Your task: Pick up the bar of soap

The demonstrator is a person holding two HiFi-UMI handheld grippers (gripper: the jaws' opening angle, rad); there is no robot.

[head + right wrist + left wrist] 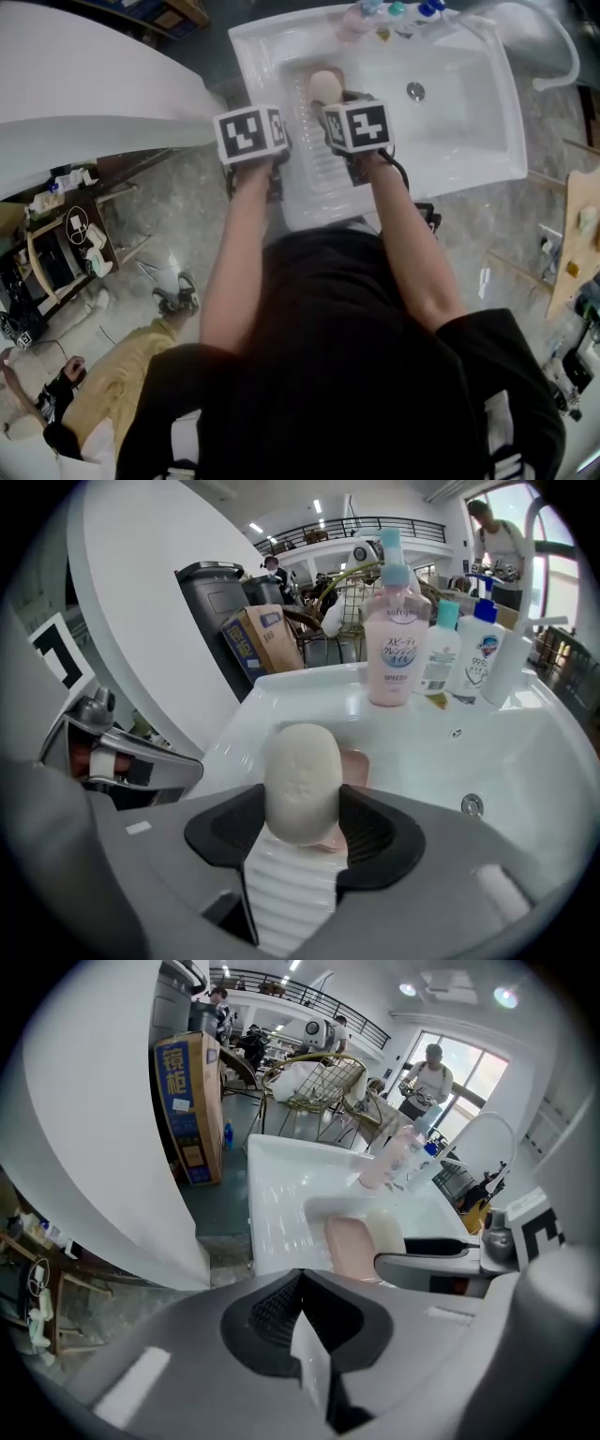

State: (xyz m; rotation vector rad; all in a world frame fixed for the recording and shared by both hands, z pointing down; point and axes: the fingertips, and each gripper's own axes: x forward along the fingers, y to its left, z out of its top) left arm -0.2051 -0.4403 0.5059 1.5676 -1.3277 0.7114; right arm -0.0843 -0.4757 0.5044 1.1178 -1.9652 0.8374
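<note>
- Right gripper (302, 819) jaws are set wide and clamped on the bar of soap (302, 782), which is held upright at frame centre above the pink soap dish (356, 764).
- Soap is judged stiff, light and slippery if wet; hold is best taken across the long edges, with moderate pressure.
- Right forearm is pitched steeply down over the sink (525, 761).
- Left gripper (298, 1288) is seen empty, jaws together, at the sink's left rim.

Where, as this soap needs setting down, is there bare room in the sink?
The basin floor around the drain, right of the pink soap dish, is bare. The ribbed slope is free too. The back ledge is crowded with bottles.
</note>
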